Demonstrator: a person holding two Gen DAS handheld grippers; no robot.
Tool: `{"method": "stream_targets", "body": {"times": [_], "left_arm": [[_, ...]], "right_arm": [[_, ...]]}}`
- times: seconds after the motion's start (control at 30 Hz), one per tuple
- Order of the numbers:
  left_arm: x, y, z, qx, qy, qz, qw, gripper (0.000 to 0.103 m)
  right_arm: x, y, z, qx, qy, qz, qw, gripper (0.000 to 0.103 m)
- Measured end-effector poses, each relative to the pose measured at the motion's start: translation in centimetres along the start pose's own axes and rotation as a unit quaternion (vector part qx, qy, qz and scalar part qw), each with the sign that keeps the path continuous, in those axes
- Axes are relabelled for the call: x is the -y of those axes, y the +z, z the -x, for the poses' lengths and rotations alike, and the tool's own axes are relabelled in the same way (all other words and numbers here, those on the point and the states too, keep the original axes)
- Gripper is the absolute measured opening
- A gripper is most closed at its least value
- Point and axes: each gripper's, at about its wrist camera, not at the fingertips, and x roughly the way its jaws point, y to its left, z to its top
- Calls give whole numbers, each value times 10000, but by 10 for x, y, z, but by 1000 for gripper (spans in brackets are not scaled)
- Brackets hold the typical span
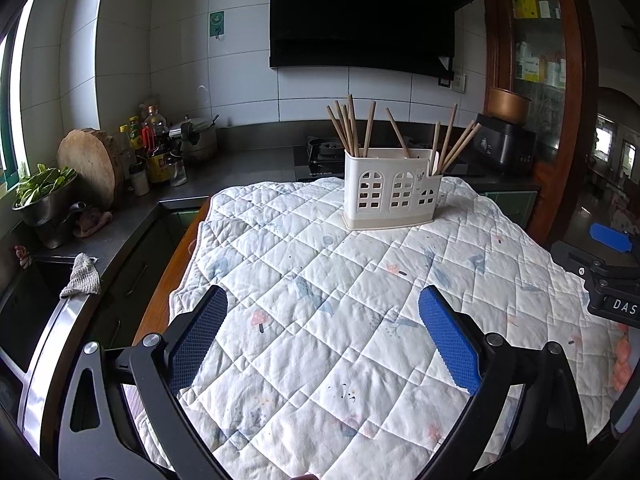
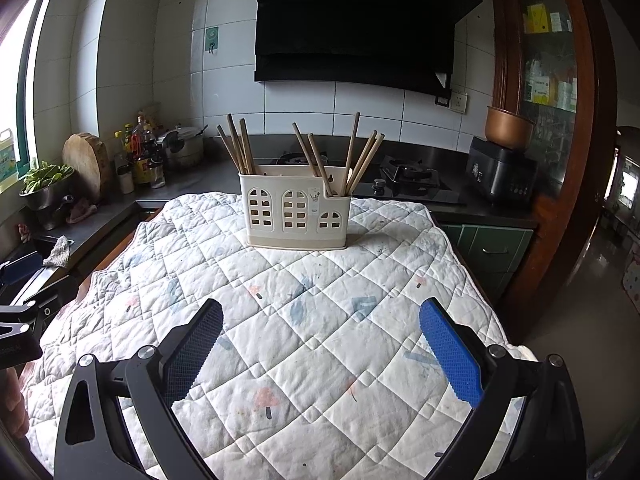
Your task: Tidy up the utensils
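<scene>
A cream plastic utensil holder (image 1: 390, 194) (image 2: 294, 212) with arched window cut-outs stands at the far side of a quilted white cloth (image 1: 340, 320) (image 2: 280, 320). Several wooden chopsticks (image 1: 352, 128) (image 2: 240, 146) stick up from its compartments, leaning left and right. My left gripper (image 1: 322, 300) is open over the near part of the cloth, with nothing between its blue pads. My right gripper (image 2: 320, 312) is open too, also empty, well short of the holder. In the left wrist view the right gripper's body (image 1: 612, 280) shows at the right edge.
A dark counter (image 1: 240, 164) runs behind and to the left, with a round wooden chopping board (image 1: 92, 168), bottles (image 1: 156, 148), a pot (image 2: 184, 150) and a bowl of greens (image 1: 44, 192). A gas hob (image 2: 404, 178), a black appliance (image 2: 502, 176) and a wooden cabinet (image 2: 552, 80) stand at the right.
</scene>
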Motion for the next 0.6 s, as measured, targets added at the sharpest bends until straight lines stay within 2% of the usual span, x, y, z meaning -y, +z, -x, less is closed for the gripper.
{"method": "stream_targets", "body": {"times": [0.6], "left_arm": [[1,-1,1,-25,-37,44,10000,96]], "right_arm": [[-2,-4,-3,-42,10,13,10000,95]]}}
